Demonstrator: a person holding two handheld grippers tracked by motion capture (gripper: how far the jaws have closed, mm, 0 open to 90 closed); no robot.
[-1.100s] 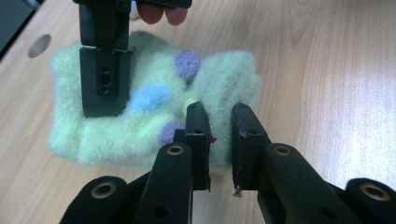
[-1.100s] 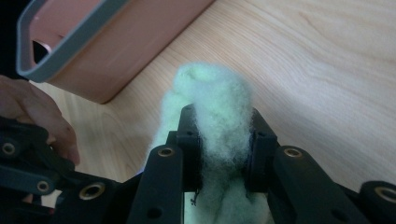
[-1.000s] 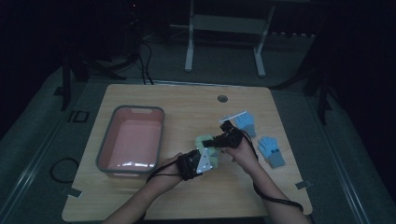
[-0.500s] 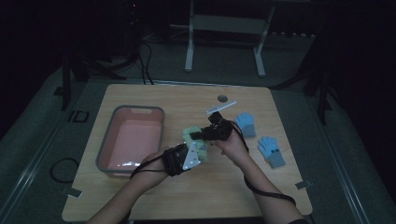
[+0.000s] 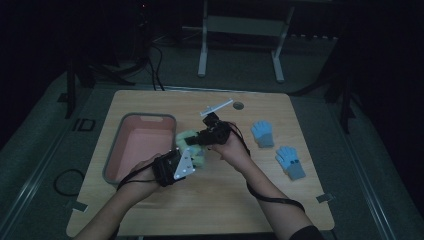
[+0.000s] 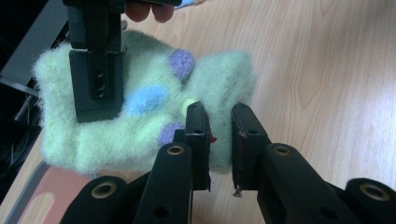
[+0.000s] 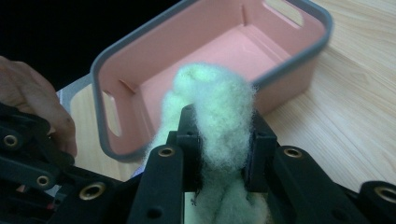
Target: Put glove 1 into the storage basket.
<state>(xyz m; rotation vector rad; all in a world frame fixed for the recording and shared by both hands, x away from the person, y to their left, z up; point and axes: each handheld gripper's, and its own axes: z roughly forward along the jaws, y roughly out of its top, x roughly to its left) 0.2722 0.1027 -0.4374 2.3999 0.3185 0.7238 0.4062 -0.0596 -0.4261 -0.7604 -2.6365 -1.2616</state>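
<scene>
Here green fuzzy glove unlabelled, both tongs clamped.

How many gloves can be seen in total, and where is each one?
3. A fuzzy green glove is held above the table between both grippers, beside the pink basket. Two blue gloves lie on the table's right side. More could be hidden underneath.

Black grippers, brass-ringed screw holes, grey three-cornered plate, trailing black cables, bare forearms
</scene>
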